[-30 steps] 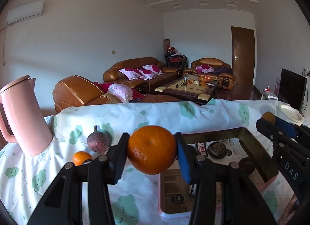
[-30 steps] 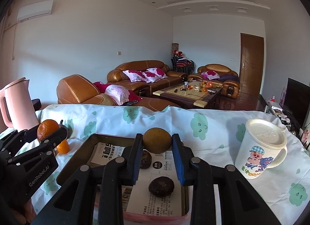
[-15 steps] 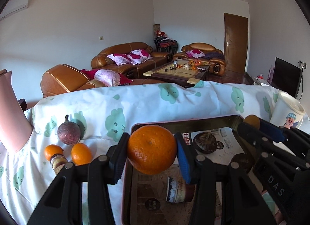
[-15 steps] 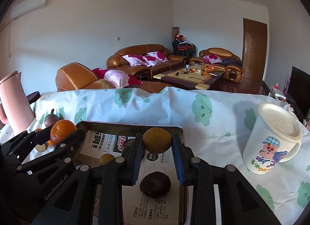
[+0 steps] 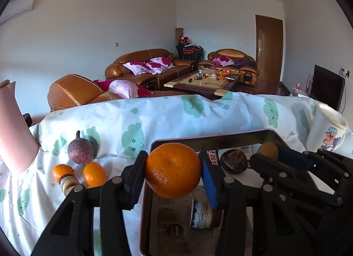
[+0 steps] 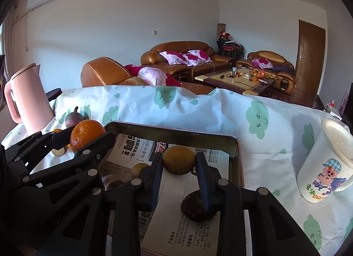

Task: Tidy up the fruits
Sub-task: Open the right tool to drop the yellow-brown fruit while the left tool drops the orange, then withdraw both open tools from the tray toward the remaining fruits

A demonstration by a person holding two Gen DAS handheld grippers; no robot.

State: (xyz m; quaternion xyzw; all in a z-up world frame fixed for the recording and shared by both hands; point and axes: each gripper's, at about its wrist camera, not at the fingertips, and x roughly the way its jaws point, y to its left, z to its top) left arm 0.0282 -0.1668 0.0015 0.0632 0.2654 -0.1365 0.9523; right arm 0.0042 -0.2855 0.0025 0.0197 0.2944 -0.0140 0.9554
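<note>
My left gripper (image 5: 173,173) is shut on a big orange (image 5: 173,165), held above the left edge of the paper-lined metal tray (image 5: 209,138). My right gripper (image 6: 179,163) is shut on a round yellow-brown fruit (image 6: 178,156) over the middle of the tray (image 6: 176,130). In the tray lie a dark wrinkled fruit (image 6: 194,211) and a small yellow fruit (image 6: 139,170). Left of the tray, on the cloth, sit a purple passion fruit (image 5: 80,152) and two small oranges (image 5: 94,174). Each gripper shows in the other's view, the left gripper (image 6: 88,136) close beside the right.
A pink jug (image 6: 26,101) stands at the table's far left. A white cartoon mug (image 6: 326,167) with a lid stands right of the tray. A small brown-and-white thing (image 5: 66,182) lies by the small oranges. Sofas and a coffee table fill the room behind.
Both grippers have moved down and in over the tray, each keeping its fruit. The left one has shifted right, from over the cloth to the tray's left edge.
</note>
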